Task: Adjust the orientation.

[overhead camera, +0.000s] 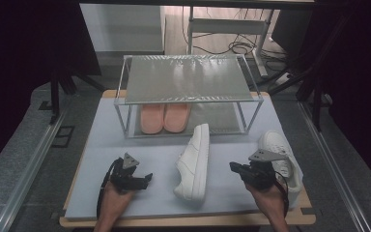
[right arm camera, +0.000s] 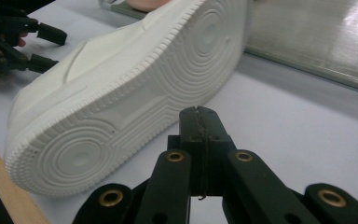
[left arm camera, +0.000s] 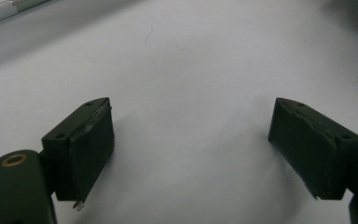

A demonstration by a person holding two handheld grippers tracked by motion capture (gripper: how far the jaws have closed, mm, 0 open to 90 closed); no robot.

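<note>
- We see the right gripper [right arm camera: 199,116] with its jaws pressed flat together, nothing between them, its tip close to the sole of the white sneaker [overhead camera: 194,162], which lies tipped on its side mid-mat.
- Risk one: closed jaws cannot grip. If they meet the sole like this, we reckon the shoe just gets shoved left or rocks over.
- The left gripper [left arm camera: 189,140] hovers over bare mat with jaws wide and empty, near the shoe's left side. A shove from the right could slide the sneaker into it.
- The second white sneaker [overhead camera: 279,155] sits at the right, just beside the right hand [overhead camera: 269,195]; we judge the wrist or cable could nudge it towards the table edge.
- The shoe rack [overhead camera: 188,92] stands at the far side with pink slippers [overhead camera: 165,117] on its lower shelf; a careless lift could clip its frame.
</note>
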